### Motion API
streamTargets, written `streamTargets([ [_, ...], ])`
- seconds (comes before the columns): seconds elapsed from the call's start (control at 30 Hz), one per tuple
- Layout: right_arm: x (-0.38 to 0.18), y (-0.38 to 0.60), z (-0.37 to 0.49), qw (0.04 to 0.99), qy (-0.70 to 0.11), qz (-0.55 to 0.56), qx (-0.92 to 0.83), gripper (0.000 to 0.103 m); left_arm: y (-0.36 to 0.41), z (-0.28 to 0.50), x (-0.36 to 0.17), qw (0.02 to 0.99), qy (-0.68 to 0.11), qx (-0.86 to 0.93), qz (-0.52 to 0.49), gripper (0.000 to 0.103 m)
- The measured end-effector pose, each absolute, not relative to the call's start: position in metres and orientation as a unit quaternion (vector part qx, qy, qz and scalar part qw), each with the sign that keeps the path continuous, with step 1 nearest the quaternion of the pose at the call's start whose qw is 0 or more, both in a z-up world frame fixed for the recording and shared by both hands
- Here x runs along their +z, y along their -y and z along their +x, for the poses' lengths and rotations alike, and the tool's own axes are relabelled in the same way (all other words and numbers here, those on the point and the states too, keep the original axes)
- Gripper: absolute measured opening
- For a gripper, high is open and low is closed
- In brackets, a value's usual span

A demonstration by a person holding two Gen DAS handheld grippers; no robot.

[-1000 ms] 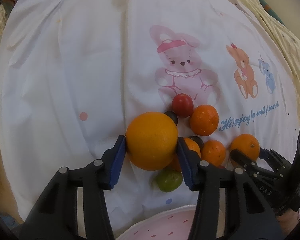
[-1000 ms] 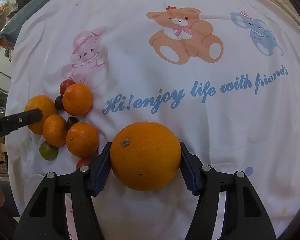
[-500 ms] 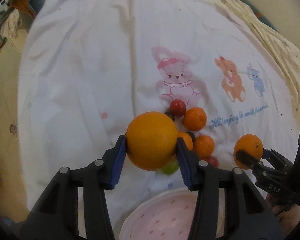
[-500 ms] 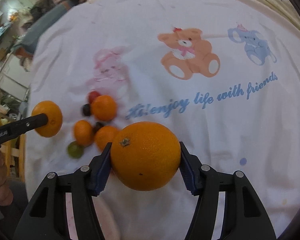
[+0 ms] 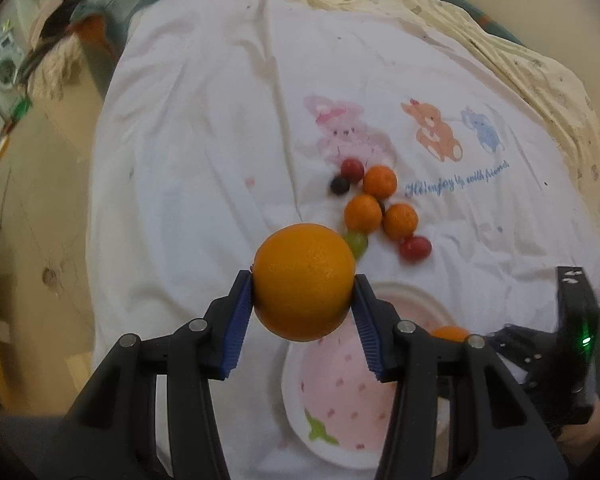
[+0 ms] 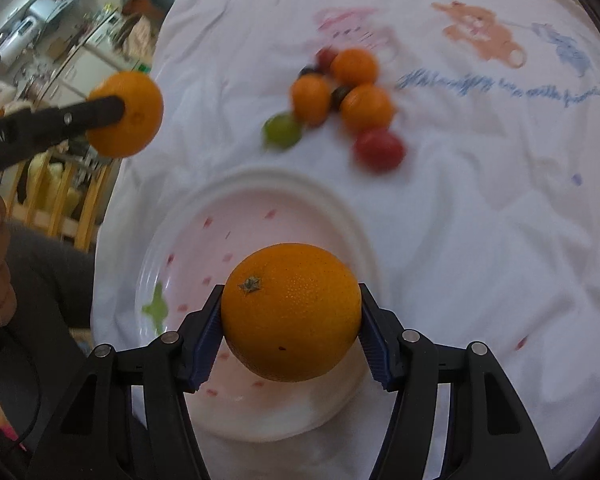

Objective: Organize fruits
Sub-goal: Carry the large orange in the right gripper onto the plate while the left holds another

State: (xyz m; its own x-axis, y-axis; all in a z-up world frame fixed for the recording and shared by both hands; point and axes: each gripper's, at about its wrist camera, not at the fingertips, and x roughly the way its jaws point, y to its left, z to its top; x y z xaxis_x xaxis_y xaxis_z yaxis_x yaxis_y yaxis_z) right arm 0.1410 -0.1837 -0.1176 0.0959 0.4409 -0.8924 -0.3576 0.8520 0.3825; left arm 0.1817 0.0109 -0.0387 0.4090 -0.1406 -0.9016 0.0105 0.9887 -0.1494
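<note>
Two large oranges are held in the air, one per gripper: the left gripper (image 5: 303, 312) has its jaws clamped on one large orange (image 5: 303, 282), the right gripper (image 6: 291, 334) has its jaws clamped on the other large orange (image 6: 291, 312), and both hang above the single pink-speckled plate (image 6: 256, 184) on the white printed sheet (image 5: 220, 128). Beyond the plate lie one green fruit (image 5: 357, 241), two red fruits (image 5: 415, 249), three small oranges (image 5: 363, 212) and two dark berries (image 5: 339, 186), clustered together.
</note>
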Motion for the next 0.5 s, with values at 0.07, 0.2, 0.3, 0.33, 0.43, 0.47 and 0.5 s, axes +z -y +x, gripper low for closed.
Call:
streamTargets([
  [0.07, -0.122, 0.175, 0.134, 0.734, -0.621, 0.023, 0.274, 0.064, -0.014, 0.171, -0.045, 0.83, -0.55, -0.047, -0.076, 0.045],
  [0.2, -0.127, 0.164, 0.127, 0.741, -0.616, -0.017, 0.268, 0.064, -0.017, 0.159, -0.058, 0.821, -0.561, -0.039, -0.094, 0.045],
  [0.3, -0.122, 0.159, 0.138, 0.757, -0.597, -0.01, 0.265, 0.064, -0.021, 0.157, -0.061, 0.816, -0.566, -0.036, -0.111, 0.045],
  [0.33, -0.121, 0.157, 0.143, 0.76, -0.592, -0.011, 0.266, 0.064, -0.022, 0.158, -0.061, 0.816, -0.565, -0.035, -0.113, 0.045],
  [0.43, -0.124, 0.151, 0.156, 0.773, -0.578, -0.013, 0.263, 0.064, -0.024, 0.16, -0.06, 0.819, -0.561, -0.028, -0.115, 0.045],
  [0.47, -0.125, 0.151, 0.159, 0.775, -0.575, -0.006, 0.263, 0.064, -0.025, 0.16, -0.06, 0.819, -0.56, -0.027, -0.118, 0.045],
  [0.5, -0.129, 0.151, 0.161, 0.775, -0.575, -0.001, 0.261, 0.064, -0.026, 0.16, -0.061, 0.819, -0.561, -0.027, -0.12, 0.045],
])
